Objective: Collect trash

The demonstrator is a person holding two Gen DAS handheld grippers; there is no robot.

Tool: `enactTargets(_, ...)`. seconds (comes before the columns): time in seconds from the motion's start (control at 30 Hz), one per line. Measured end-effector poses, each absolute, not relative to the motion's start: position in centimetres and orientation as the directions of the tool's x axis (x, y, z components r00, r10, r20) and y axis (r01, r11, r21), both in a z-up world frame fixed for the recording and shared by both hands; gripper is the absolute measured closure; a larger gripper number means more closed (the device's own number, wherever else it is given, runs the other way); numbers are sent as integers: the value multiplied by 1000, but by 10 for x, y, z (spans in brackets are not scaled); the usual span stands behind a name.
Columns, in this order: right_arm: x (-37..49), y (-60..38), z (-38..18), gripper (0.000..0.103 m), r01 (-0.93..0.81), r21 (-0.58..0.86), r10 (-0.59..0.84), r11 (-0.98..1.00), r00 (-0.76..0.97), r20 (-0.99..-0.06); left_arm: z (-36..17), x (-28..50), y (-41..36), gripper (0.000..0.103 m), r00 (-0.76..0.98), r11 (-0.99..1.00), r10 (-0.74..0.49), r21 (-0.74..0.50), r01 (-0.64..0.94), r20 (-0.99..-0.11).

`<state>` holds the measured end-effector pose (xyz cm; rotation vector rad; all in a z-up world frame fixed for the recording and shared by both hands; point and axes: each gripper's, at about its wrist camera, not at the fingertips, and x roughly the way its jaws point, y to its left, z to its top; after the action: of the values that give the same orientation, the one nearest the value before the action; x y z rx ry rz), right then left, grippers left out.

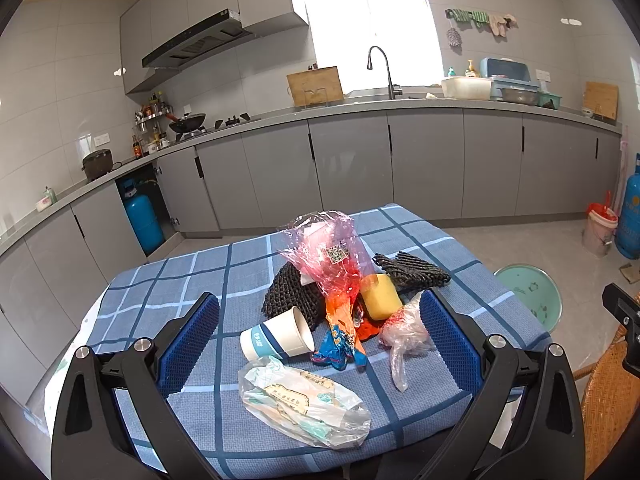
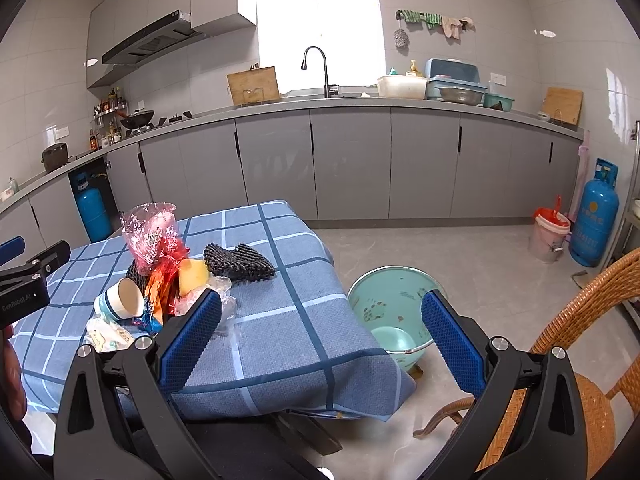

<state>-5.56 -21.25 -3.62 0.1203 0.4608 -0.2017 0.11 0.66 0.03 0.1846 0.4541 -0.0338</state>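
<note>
Tongs first: left gripper (image 1: 316, 344) jaws spread wide, nothing held; blue pads flank the trash pile w/o clearly touching it, tho the right pad sits just beside a crumpled clear bag (image 1: 402, 338). Right gripper (image 2: 322, 334) also wide, empty, hovering over the table's right edge; its left pad is in front of the pile's edge, its right pad over the green bin (image 2: 390, 304) on the floor.

Trash lies on the blue checked tablecloth (image 1: 160, 280), between the left gripper's pads and just ahead. Nearest: flat clear wrapper w/ printed label (image 1: 300, 400). Behind it a paper cup (image 1: 280, 336) tipped on its side, mouth to the right. Next to the cup an orange-blue snack wrapper (image 1: 340, 332), then a yellow sponge (image 1: 380, 296). Pink cellophane (image 1: 324, 252) stands crumpled on top. Dark knit cloths (image 1: 412, 268) behind, farthest from the pads.
</note>
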Motion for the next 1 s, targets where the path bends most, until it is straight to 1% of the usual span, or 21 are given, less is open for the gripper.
enactTargets(1.0,-55,-212,-36,5,218,72,-163,973,876,-453,1,1,7,4,899,983,8,170,75,-438)
